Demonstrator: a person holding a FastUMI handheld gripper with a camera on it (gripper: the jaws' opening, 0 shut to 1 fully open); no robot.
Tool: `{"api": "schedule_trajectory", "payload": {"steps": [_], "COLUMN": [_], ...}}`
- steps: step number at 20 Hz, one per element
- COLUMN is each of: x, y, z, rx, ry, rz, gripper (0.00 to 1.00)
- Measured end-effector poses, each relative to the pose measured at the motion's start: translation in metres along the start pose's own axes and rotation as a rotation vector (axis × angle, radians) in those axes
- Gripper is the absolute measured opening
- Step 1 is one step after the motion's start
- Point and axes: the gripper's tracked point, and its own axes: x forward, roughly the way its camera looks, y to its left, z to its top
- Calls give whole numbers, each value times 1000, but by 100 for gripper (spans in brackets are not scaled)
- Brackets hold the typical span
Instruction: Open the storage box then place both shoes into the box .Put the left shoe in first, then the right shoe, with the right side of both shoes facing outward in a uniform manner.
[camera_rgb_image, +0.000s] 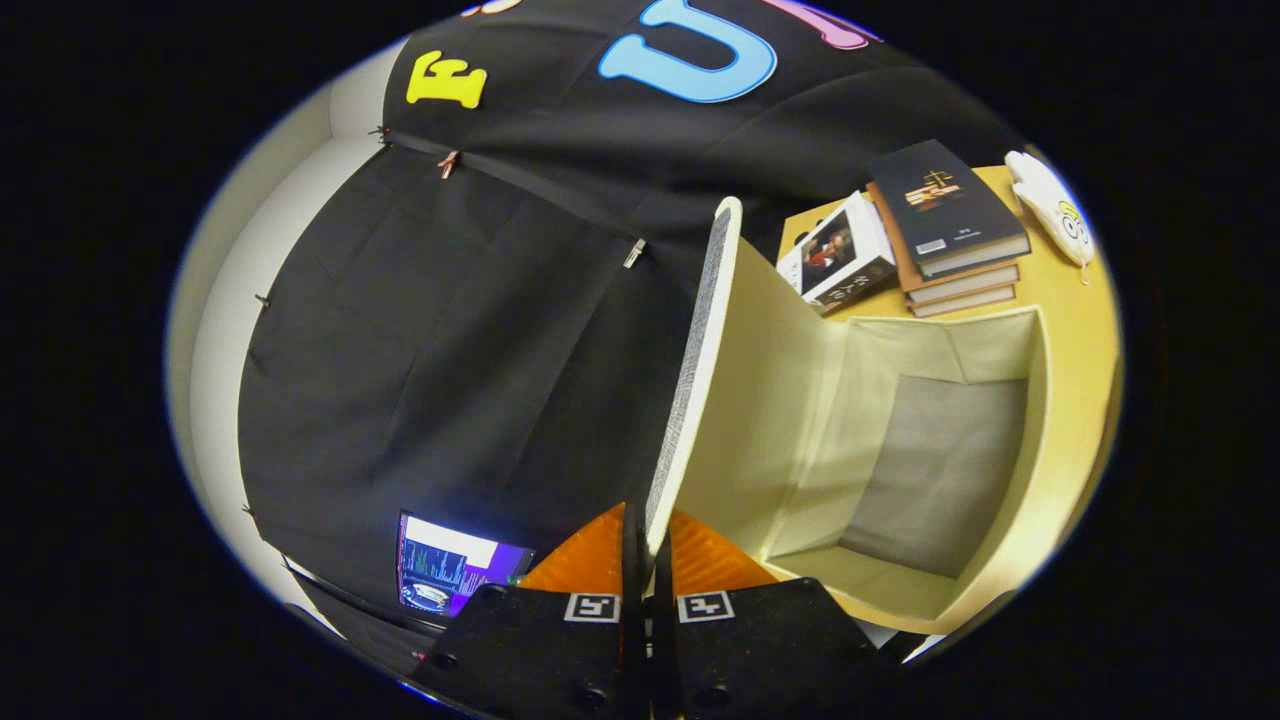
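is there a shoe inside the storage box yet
No, the storage box stands open with only its bare floor and walls showing, while the tongs grip the edge of its raised lid.

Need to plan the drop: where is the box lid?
The lid stands raised, pinched between the gripper fingers, beside the open box.

Black cloth wall (430, 330) behind a wooden table (1085, 330) bearing stacked books (950, 225).
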Motion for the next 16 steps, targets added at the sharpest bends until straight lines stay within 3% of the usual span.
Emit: {"api": "schedule_trajectory", "payload": {"steps": [8,13,16], "x": [84,99,84], "y": [25,25,11], "z": [-18,-15,-9], "rx": [-2,-20,-86], "ry": [24,-5,-39], "rz": [-22,-38,-82], "gripper": [7,11,76]}}
